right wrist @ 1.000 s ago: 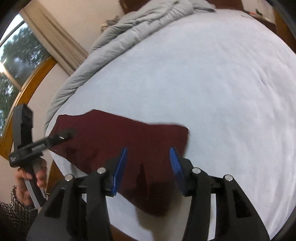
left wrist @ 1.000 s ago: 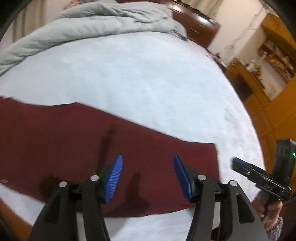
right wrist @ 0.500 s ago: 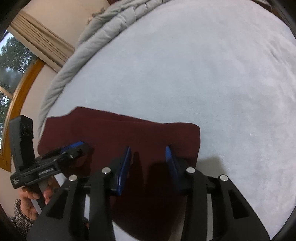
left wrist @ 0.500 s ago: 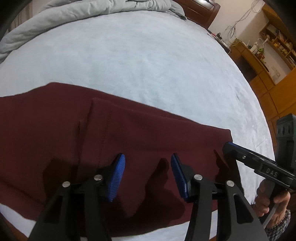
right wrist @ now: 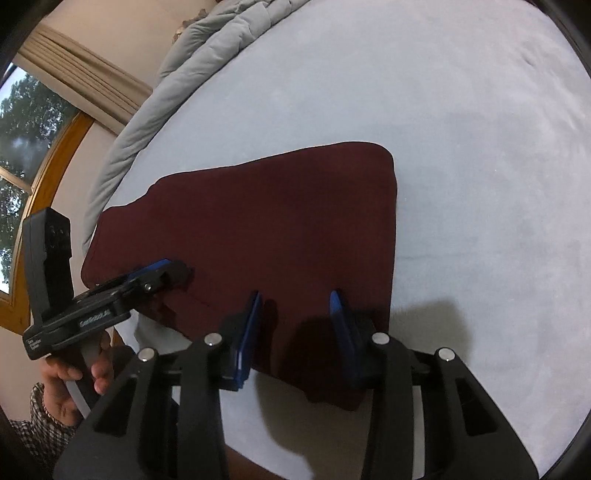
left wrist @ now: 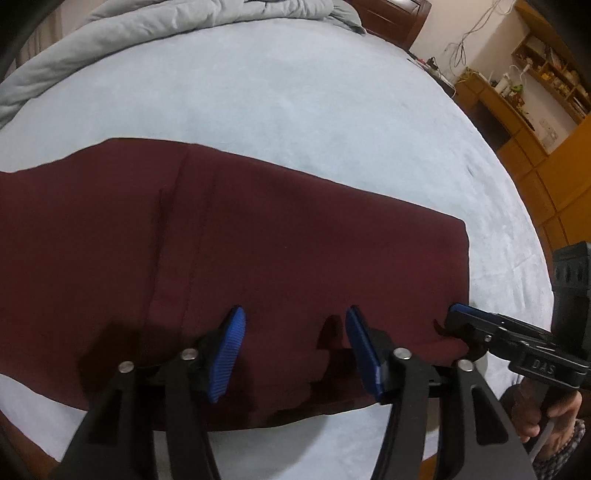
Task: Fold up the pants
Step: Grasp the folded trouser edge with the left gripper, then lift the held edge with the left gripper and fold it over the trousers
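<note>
Dark maroon pants [left wrist: 258, 251] lie flat on the pale blue bed sheet [left wrist: 295, 103], folded lengthwise, with a straight end on the right. My left gripper [left wrist: 295, 336] is open, just above the near edge of the pants, holding nothing. My right gripper [right wrist: 295, 314] is open over the near right corner of the pants [right wrist: 280, 221]. The right gripper also shows in the left wrist view [left wrist: 465, 325] at the pants' right end. The left gripper shows in the right wrist view [right wrist: 162, 273] at the pants' left near edge.
A grey duvet [left wrist: 147, 37] is bunched along the far side of the bed. A wooden headboard [left wrist: 391, 14] and wooden shelves [left wrist: 535, 85] stand at the right. A window with a wooden frame [right wrist: 40, 155] is at the left. The bed's near edge is just below both grippers.
Both grippers have come down and forward over the near edge of the pants. The pants fill more of both views. Both stay open.
</note>
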`<state>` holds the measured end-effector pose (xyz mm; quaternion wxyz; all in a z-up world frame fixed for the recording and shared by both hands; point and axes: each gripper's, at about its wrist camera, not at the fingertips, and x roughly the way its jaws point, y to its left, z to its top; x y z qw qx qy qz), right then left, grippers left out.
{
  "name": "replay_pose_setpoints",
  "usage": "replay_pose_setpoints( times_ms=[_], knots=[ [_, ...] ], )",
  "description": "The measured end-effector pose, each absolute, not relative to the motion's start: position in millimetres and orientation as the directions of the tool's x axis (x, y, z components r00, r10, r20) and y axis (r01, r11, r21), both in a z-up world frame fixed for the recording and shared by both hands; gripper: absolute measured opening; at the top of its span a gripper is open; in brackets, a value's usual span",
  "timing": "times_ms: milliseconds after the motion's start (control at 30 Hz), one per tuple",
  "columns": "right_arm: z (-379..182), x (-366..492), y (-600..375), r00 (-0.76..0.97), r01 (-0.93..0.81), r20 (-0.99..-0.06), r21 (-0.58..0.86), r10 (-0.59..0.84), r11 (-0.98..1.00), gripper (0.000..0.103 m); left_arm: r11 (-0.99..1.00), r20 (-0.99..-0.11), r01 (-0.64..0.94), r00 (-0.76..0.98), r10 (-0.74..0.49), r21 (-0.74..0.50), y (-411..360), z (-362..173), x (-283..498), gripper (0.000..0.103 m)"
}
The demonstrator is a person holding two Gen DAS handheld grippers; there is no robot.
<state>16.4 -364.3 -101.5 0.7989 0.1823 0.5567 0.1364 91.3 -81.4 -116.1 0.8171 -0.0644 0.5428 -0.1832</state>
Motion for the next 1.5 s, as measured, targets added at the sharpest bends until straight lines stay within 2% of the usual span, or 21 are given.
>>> replay_pose_setpoints(
  times_ms=[167,267,367,467,600,767,900,1100,1167,1233,1333,1500],
  knots=[
    [-85.4,14.9,-359.6,0.353,-0.023,-0.845,0.422,0.402,0.906,0.039,0.917,-0.854,0.216,0.342,-0.393,-0.335,-75.1,-108.4,89.8,0.064],
    [-58.0,9.4,-354.6,0.405,-0.039,-0.798,0.472,0.446,0.881,0.041,0.915,-0.832,0.199,0.382,-0.403,-0.352,-60.8,-88.1,84.4,0.064],
    [-38.0,2.9,-339.8,0.423,-0.09,-0.762,0.502,0.49,0.86,0.047,0.929,-0.809,0.158,0.458,-0.369,-0.335,-20.3,-62.7,70.8,0.064],
    [-32.1,3.8,-322.3,0.411,-0.136,-0.753,0.506,0.514,0.851,0.048,0.947,-0.811,-0.012,0.519,-0.27,-0.322,54.9,-54.1,54.4,0.066],
    [-38.3,16.7,-300.8,0.388,-0.162,-0.765,0.492,0.514,0.855,0.048,0.92,-0.838,-0.247,0.528,-0.135,-0.304,147.4,-69.8,31.2,0.066],
    [-51.3,32.9,-281.2,0.354,-0.163,-0.785,0.484,0.508,0.86,0.048,0.811,-0.824,-0.393,0.537,-0.181,-0.433,221.5,-106.0,14.4,0.066],
    [-60.7,37.4,-275.4,0.337,-0.153,-0.798,0.476,0.499,0.866,0.048,0.736,-0.783,-0.401,0.557,-0.277,-0.545,239.2,-132.6,28.8,0.066],
    [-75.7,38.7,-277.5,0.316,-0.128,-0.822,0.458,0.475,0.879,0.049,0.693,-0.737,-0.382,0.594,-0.322,-0.611,254.3,-133.0,56.6,0.07],
    [-79.7,38.6,-276.2,0.31,-0.121,-0.825,0.459,0.472,0.88,0.048,0.692,-0.733,-0.379,0.598,-0.324,-0.615,252.1,-124.7,60.5,0.07],
    [-82.8,37.5,-274.1,0.302,-0.125,-0.828,0.456,0.472,0.881,0.048,0.72,-0.689,-0.3,0.644,-0.331,-0.626,246.0,-109.8,56.9,0.066],
    [-86.1,36.6,-271.5,0.297,-0.127,-0.833,0.449,0.466,0.884,0.048,0.757,-0.678,-0.253,0.662,-0.318,-0.603,237.6,-96.9,60.7,0.065],
    [-88.8,35.0,-273.5,0.294,-0.131,-0.832,0.453,0.471,0.882,0.049,0.764,-0.743,-0.323,0.605,-0.287,-0.558,243.0,-124.0,89.3,0.068]
  ],
)
